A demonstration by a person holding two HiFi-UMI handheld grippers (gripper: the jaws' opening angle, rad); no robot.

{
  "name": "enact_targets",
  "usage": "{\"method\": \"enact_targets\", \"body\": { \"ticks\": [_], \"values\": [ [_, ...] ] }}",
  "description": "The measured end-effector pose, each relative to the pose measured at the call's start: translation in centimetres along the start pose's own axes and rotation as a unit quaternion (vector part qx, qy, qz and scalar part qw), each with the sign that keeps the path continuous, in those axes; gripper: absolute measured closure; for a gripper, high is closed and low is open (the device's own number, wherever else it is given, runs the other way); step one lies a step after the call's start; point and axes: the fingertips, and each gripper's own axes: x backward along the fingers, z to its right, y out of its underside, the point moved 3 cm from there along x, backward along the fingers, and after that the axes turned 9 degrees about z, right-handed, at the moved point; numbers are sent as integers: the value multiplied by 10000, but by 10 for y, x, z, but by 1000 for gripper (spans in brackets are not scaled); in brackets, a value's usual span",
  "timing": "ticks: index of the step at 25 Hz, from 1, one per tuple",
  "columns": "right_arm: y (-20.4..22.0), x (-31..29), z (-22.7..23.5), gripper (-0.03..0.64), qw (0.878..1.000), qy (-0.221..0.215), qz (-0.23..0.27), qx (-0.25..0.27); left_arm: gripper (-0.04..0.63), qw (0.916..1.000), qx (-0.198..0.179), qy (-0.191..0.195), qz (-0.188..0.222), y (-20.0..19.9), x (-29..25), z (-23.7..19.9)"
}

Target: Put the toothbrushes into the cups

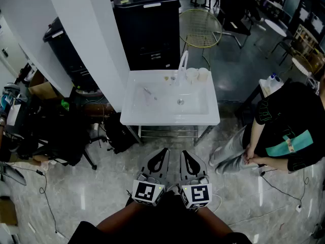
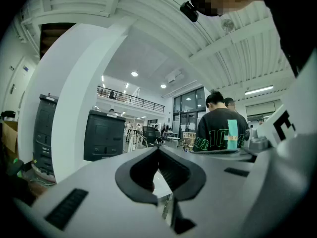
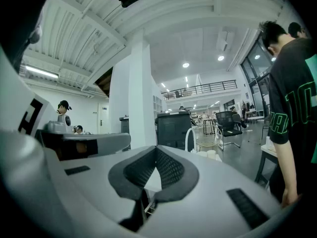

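Toothbrush [image 1: 149, 92]: lies in the basin of the sink [image 1: 167, 119], at 12 o'clock, well apart from both grippers.
Left gripper [image 1: 163, 153]: low at 6 o'clock, close to the body, pointing to 12; jaws clenched, empty.
Right gripper [image 1: 186, 155]: just beside it, same pose; jaws clenched, empty.
Cups [image 1: 192, 75]: on the sink's back rim, toward 1 o'clock.

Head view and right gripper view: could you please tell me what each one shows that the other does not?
Only the head view looks down into the white rectangular sink basin, where a thin toothbrush lies. Only the right gripper view shows the right gripper with its jaws closed on nothing, plus the white ribbed ceiling and a railed balcony. Both show the curved white faucet, the pale cups beside it and the tall black cabinet.
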Motion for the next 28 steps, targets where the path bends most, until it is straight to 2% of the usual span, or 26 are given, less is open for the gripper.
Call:
{"method": "enact_targets", "body": {
  "ticks": [3,6,14,21,28],
  "values": [
    [5,2,4,598,10000,47,18,60,581,10000,-34,14,39,4,-3,1],
    [10,1,7,598,10000,-10,16,31,581,10000,96,7,-12,14,-3,-6],
    [25,-36,15,597,9998,19,-191,51,581,9994,304,-162,-91,22,-22,-50],
    [39,-96,9,597,9993,-17,-368,-57,581,9984,393,-402,-26,26,-50,-111],
    [51,-187,2,597,9974,-165,-670,-200,581,9972,361,-641,-103,36,-89,-197]
  ]
}}
